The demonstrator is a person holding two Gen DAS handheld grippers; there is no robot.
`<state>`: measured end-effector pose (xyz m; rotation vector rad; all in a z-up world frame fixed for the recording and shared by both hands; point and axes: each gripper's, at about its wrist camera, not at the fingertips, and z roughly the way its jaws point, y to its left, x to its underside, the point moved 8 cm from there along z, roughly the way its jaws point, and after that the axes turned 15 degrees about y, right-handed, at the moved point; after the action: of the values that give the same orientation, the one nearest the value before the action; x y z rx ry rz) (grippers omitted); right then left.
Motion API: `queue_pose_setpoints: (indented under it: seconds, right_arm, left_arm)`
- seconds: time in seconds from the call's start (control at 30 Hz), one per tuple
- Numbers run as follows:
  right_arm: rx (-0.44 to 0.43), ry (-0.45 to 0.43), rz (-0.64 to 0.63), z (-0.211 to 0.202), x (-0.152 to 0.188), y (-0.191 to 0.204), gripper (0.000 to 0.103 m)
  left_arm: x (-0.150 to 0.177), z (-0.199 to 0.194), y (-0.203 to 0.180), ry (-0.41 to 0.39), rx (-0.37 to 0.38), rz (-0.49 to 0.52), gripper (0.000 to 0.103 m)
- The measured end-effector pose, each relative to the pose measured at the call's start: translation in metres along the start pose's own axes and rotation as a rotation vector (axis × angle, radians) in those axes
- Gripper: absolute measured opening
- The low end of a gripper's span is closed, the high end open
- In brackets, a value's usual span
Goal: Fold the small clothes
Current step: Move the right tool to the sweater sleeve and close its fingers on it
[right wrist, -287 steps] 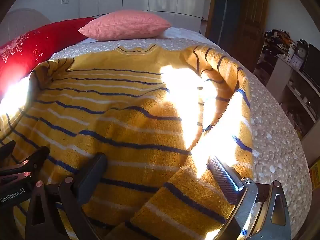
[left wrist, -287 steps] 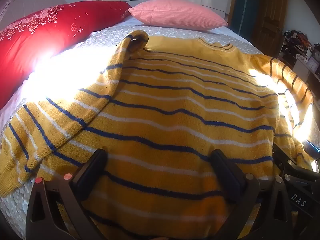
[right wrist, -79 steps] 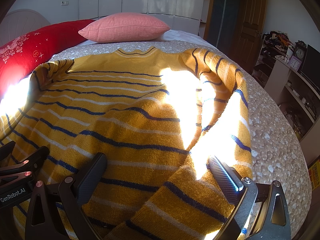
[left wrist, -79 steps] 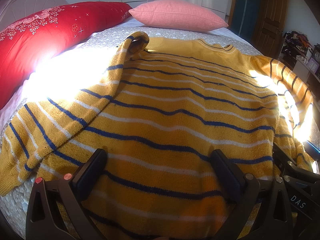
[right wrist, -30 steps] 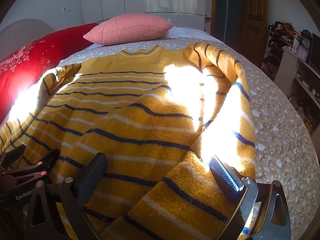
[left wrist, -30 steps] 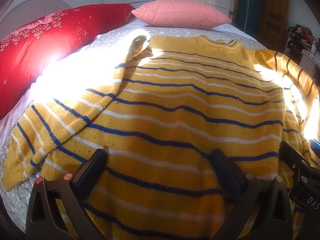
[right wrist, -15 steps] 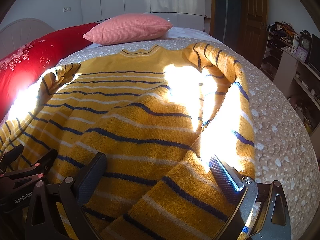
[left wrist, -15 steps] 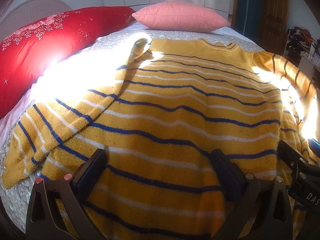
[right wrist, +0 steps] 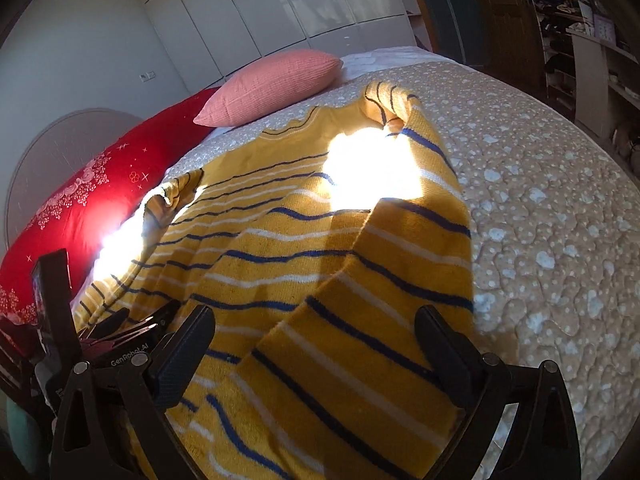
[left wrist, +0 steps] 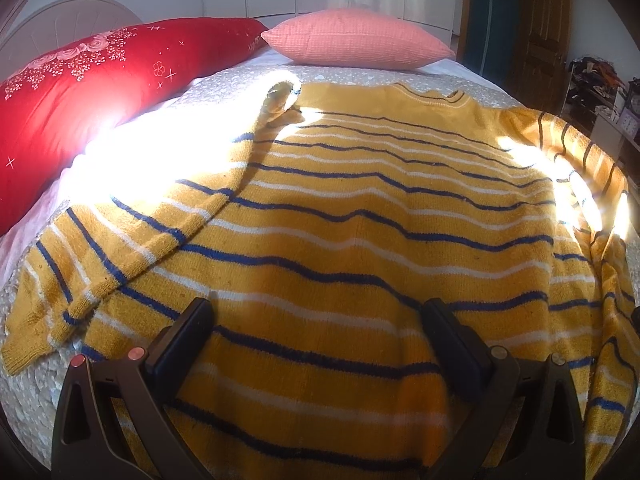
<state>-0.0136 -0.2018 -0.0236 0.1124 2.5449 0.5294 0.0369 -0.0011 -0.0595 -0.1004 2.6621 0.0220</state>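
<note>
One knit sweater (left wrist: 360,220), mustard yellow with thin blue and white stripes, lies spread flat on the quilted bed cover (right wrist: 560,200), both sleeves folded inward. Left gripper (left wrist: 316,336) low over the hem, fingers wide apart, holding nothing. Right gripper (right wrist: 316,340) tilted, also spread, above the right sleeve. Red bolster (left wrist: 80,92), pink pillow (left wrist: 356,40) and white wardrobe (right wrist: 320,4) behind.

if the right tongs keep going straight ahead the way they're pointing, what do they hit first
Probably the striped yellow sweater: the right tongs stand open over its folded-in sleeve. Depth is unclear.
</note>
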Motion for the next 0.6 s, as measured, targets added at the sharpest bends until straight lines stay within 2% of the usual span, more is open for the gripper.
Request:
queue_pose_setpoints:
  seconds: [0.13, 0.2, 0.33, 0.47, 0.6]
  right_arm:
    - [0.027, -0.065, 0.066, -0.024, 0.002, -0.019, 0.099]
    - [0.067, -0.079, 0.087, -0.03, 0.0, -0.03, 0.093]
    - [0.131, -0.108, 0.109, -0.041, -0.003, -0.046, 0.088]
    - [0.174, -0.065, 0.097, -0.029, -0.006, -0.051, 0.087]
    - [0.153, -0.005, 0.085, -0.007, -0.005, -0.045, 0.087]
  left_arm:
    - [0.001, -0.002, 0.001, -0.009, 0.02, -0.002, 0.103]
    - [0.002, -0.003, 0.001, -0.014, 0.035, -0.004, 0.103]
    - [0.002, -0.005, 0.003, -0.025, 0.067, -0.009, 0.103]
    - [0.002, -0.006, 0.003, -0.031, 0.09, -0.014, 0.103]
    - [0.001, -0.006, 0.002, -0.037, 0.106, -0.019, 0.103]
